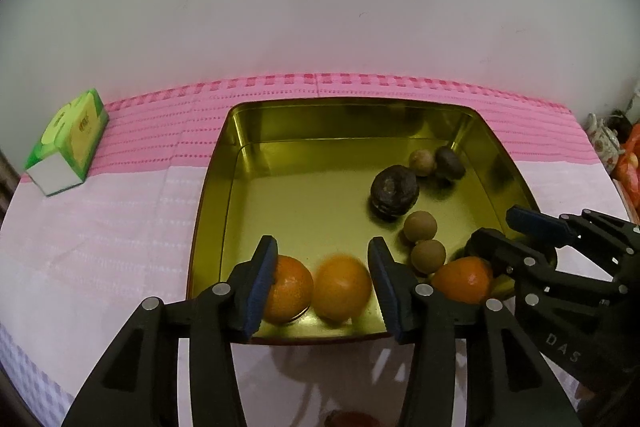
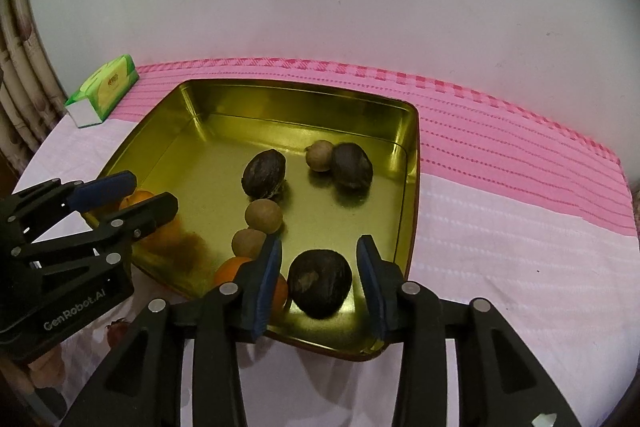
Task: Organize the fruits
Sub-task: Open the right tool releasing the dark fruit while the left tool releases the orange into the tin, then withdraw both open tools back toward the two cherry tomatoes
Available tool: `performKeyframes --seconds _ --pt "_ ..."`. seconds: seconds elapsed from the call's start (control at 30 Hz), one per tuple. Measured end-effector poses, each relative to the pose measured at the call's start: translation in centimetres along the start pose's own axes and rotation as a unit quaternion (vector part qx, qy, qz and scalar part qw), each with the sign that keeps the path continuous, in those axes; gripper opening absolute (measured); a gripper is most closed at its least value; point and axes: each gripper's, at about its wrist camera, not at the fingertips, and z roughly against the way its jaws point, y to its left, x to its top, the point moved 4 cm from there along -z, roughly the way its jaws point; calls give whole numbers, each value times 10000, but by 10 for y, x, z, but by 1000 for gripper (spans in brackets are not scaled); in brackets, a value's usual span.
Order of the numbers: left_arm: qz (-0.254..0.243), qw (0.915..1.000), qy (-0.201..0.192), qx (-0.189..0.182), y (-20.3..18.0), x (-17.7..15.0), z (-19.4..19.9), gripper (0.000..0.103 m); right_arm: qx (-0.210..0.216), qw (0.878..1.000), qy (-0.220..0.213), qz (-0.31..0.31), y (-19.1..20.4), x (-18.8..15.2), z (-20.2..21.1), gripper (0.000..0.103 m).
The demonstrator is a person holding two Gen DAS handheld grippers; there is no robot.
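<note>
A golden tin tray (image 1: 212,195) (image 2: 412,187) holds the fruit. My left gripper (image 1: 324,291) (image 2: 152,191) stands open at the tray's near edge. A blurred orange (image 1: 342,293) lies between its jaws, clear of both pads, and a second orange (image 1: 288,293) sits partly behind the left finger. My right gripper (image 2: 320,281) (image 1: 512,233) is open around a dark fruit (image 2: 320,283), with a gap on each side. A third orange (image 1: 462,279) (image 2: 250,269) lies just left of it. Two more dark fruits (image 2: 264,174) (image 2: 352,166) and three small brown fruits (image 2: 263,215) rest deeper in.
A green tissue box (image 1: 68,143) (image 2: 104,91) stands at the back left on the pink cloth (image 2: 500,163). A patterned teapot (image 1: 604,137) sits at the far right edge. A reddish fruit (image 2: 118,331) lies on the cloth in front of the tray. A white wall rises behind.
</note>
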Motion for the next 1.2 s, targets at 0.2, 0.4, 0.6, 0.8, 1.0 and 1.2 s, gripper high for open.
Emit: performKeyframes --seconds 0.2,0.4,0.6,0.8,1.0,1.2 --pt "44 10000 -25 3 1 -1 8 51 -24 10000 -23 -4 1 -4 7 38" --pt "38 9999 -110 55 1 -5 23 51 -17 10000 -84 6 4 -6 19 38" --pt "115 9997 -162 153 4 -16 41 51 -23 9998 -190 -7 11 -11 37 38" --pt "199 9995 -141 199 5 -33 56 51 -22 9998 -195 -9 17 -26 50 38" --pt "205 9993 -138 276 4 -53 71 51 -22 9998 -201 -28 23 -43 62 38" --pt "254 9990 -89 358 9 -74 82 51 -20 9998 -187 -32 30 -62 73 38"
